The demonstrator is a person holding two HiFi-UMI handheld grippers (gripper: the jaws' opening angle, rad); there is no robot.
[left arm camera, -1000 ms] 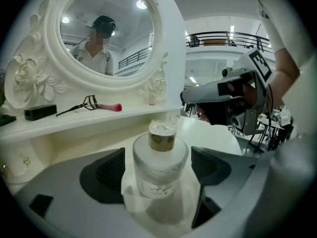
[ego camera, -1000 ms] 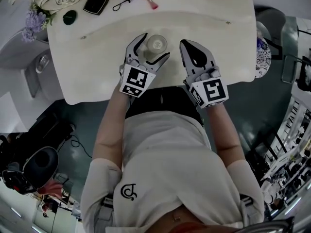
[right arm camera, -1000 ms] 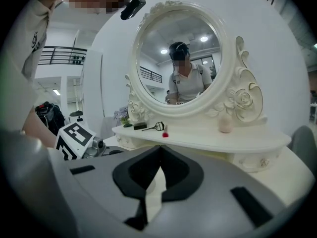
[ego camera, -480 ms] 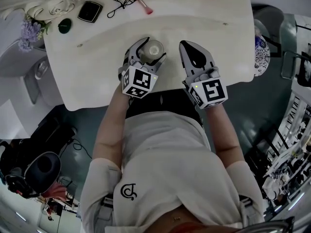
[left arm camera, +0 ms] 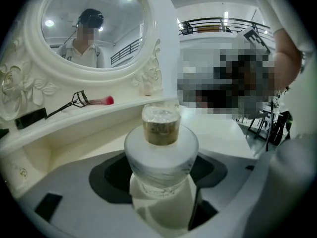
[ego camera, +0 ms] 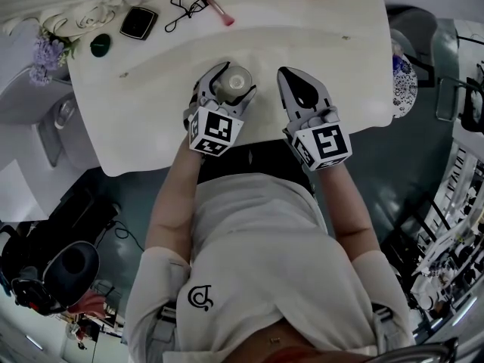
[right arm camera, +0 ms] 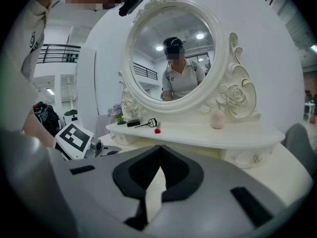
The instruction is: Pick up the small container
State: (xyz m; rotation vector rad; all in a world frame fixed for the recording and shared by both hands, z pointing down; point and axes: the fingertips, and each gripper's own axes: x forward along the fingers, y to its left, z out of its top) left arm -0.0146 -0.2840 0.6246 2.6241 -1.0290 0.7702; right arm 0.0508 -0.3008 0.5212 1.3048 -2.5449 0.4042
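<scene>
The cream tabletop fills the upper part of the head view. At its middle, the left gripper has its jaws clasped wide around the small container, which is upright. Just right of it, the right gripper has its jaws pressed together, empty. An eyelash curler lies at upper left.

Left gripper: forearm extended, jaws clamping small container | Right gripper: alongside, jaws together, empty
</scene>
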